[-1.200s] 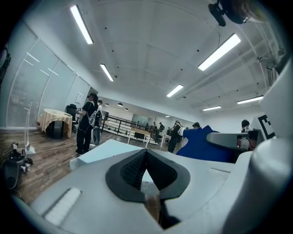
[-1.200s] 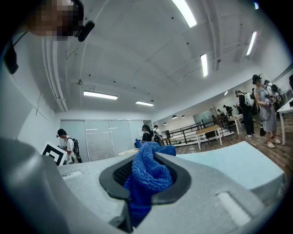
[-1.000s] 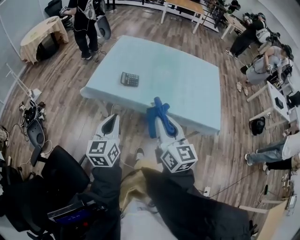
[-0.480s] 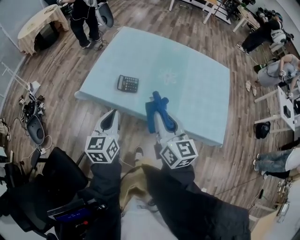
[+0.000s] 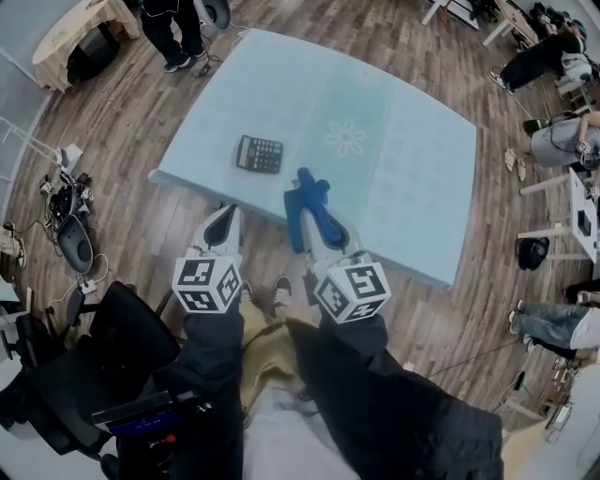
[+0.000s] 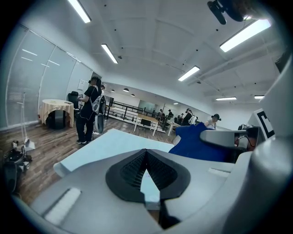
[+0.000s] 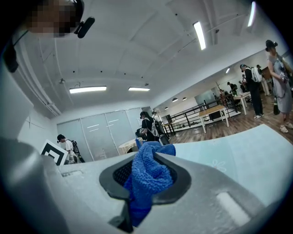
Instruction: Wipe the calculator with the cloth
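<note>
A dark calculator [image 5: 259, 154] lies flat on the pale blue table [image 5: 403, 187], near its front left corner. My right gripper [image 5: 307, 214] is shut on a blue cloth [image 5: 306, 201], which hangs over the table's near edge, right of the calculator and apart from it. In the right gripper view the cloth [image 7: 149, 176] bunches out between the jaws of the gripper [image 7: 146, 164]. My left gripper [image 5: 222, 225] hovers off the table's near edge, below the calculator. Its jaws [image 6: 146, 157] are shut with nothing in them, and the cloth [image 6: 197, 141] shows to its right.
A flower print [image 5: 345, 138] marks the tabletop. A person [image 5: 178, 28] stands past the far left corner. Other people sit at the right [image 5: 562, 141]. A black chair [image 5: 117, 352] is by my left leg. Cables and gear [image 5: 64, 220] lie on the wooden floor at left.
The head view has tipped forward, so more tabletop shows. Both grippers keep their places off the near edge, and the cloth stays in the right one.
</note>
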Tool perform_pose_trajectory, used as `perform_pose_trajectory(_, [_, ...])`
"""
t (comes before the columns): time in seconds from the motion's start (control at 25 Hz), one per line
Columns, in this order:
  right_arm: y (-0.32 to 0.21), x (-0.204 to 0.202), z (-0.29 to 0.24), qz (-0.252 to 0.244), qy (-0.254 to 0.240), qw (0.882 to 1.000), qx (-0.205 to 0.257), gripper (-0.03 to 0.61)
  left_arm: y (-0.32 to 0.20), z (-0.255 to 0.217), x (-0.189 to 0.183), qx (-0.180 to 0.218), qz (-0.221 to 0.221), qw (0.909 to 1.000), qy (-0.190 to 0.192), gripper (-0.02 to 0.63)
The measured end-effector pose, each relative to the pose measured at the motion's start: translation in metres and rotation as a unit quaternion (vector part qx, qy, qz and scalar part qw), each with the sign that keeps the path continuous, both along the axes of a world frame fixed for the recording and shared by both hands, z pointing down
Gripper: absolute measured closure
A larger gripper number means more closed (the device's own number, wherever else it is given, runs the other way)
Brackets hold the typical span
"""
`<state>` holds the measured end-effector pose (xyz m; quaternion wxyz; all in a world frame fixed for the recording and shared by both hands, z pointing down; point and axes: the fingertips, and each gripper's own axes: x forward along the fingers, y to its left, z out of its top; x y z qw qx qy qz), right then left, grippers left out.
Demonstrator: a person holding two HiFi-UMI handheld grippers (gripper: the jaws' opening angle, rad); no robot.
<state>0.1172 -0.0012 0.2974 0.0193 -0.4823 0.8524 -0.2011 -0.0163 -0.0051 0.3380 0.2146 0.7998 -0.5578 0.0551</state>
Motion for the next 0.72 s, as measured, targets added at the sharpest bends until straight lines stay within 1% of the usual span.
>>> perform_pose_trajectory(0.12, [-0.007,-0.009,0.009,0.001,0.005,1.0,-0.009,0.524,-0.009,0.01,-0.002,-0.01,0.009,0.9999,0.002,0.613])
perform_pose_trajectory(0.48, [-0.039,-0.028,0.039,0.026,0.023,0.999,-0.035,0.524,-0.047,0.04,-0.009,-0.036,0.033,0.9988,0.008,0.613])
perform_pose_trajectory(0.72, [-0.067,-0.043,0.064,0.033,0.034,0.997,-0.056,0.523,-0.073,0.065,-0.022,-0.06,0.034,0.9976,0.009,0.614])
